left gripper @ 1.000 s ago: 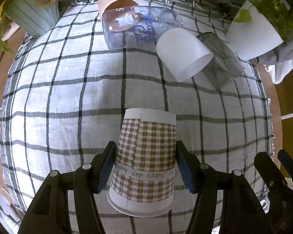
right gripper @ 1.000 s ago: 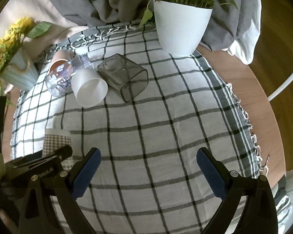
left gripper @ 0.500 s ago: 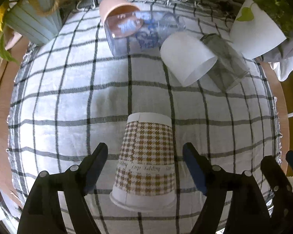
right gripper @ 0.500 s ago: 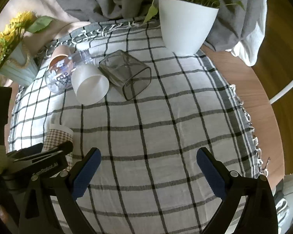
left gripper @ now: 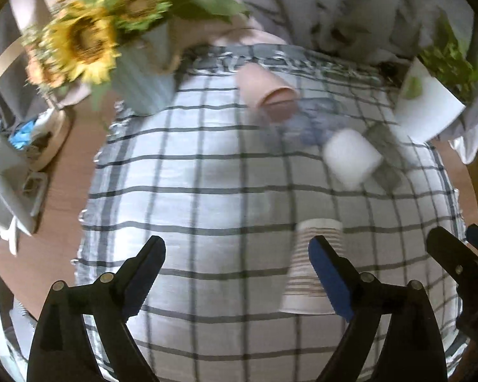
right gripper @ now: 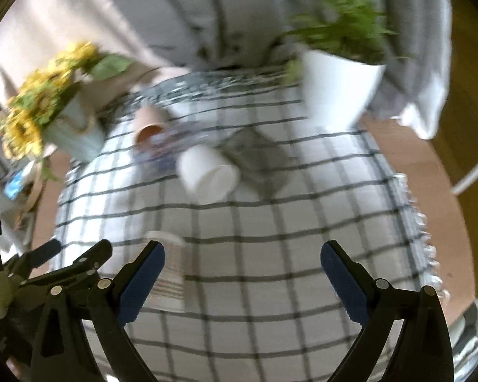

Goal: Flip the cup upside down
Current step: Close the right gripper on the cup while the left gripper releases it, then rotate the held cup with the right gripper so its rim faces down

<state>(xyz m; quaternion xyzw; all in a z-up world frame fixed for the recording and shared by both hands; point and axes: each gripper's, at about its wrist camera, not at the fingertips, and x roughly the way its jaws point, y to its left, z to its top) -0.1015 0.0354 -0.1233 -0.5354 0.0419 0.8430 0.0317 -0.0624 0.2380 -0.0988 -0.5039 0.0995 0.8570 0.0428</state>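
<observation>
a: where's the paper cup (left gripper: 312,261)?
b: mouth-down on the checked cloth (left gripper: 207,172), at four o'clock, behind one finger (left gripper: 329,277).
a: and the left gripper (left gripper: 235,273)?
b: spread wide, holding nothing. right gripper (right gripper: 242,278) likewise.

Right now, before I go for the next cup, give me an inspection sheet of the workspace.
Surface: checked cloth over a round wooden table.
Job's things: paper cup stands upside down, wide rim on the cloth, nothing gripping it.
Clutter: pink cup, printed glass, white cup and grey glass lie on their sides, bunched together.
Grippers: left gripper open, empty, cup beside its right finger; right gripper open, empty.
Cables: nothing seen.
Surroundings: sunflower vase, white plant pot, grey fabric behind. Both views blurred.
</observation>
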